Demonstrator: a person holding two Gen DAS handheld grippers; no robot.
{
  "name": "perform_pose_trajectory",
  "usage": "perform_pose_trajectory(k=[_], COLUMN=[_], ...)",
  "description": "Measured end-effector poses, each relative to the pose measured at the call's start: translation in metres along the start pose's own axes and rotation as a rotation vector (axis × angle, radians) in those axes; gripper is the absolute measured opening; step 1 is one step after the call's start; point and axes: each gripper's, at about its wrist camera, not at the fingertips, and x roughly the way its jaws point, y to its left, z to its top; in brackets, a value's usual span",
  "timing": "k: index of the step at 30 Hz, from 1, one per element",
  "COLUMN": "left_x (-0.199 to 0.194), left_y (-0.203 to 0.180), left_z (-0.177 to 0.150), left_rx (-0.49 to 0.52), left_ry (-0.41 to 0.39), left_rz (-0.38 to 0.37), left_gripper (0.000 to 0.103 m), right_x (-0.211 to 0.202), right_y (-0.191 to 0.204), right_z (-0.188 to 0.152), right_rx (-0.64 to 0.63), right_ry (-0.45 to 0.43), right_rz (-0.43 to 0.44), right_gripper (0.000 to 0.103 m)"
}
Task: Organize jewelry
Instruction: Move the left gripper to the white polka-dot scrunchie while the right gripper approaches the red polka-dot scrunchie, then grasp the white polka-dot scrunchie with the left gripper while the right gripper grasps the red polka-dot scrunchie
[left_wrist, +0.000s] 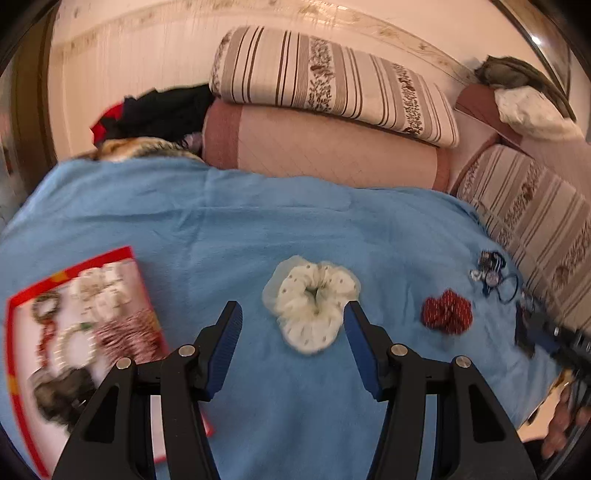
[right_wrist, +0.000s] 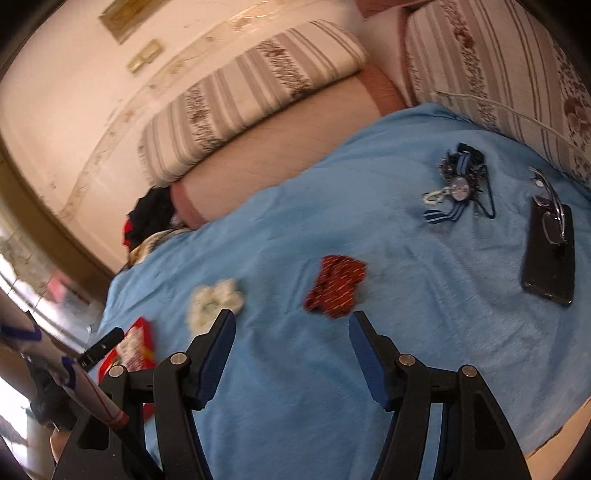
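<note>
Hovering spread, left claw (left_wrist: 293, 319) frames the white scrunchie (left_wrist: 312, 301) on the blanket (left_wrist: 258, 221); right claw (right_wrist: 291, 330) gapes near the red scrunchie (right_wrist: 336, 286). Risk: pinching blanket pile too.

On the blanket (left_wrist: 295, 229) the tray (left_wrist: 22, 317) of jewelry lies far left, the larger scrunchie (left_wrist: 314, 302) mid, the smaller scrunchie (left_wrist: 447, 312) to its right, the tangle of hair ties (left_wrist: 493, 273) behind that. Cushions (left_wrist: 325, 155) stack behind.
</note>
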Motion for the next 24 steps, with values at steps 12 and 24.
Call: perform_pose_trajectory(k=[12,24], left_x=[0.110,0.134], left_y=[0.012,0.012], left_z=[-0.001,-0.001], left_rx=[-0.034,-0.057], left_ry=[0.125,0.169], left_rz=[-0.103,-0.133], left_gripper=[0.060,0.061], right_x=[0.073,0.096], right_y=[-0.009,-0.030], right_z=[0.031,0.025], right_rx=[-0.011,0.063], right_ry=[0.003,0.080], right_rz=[-0.083,-0.048], right_gripper=[0.068,0.068])
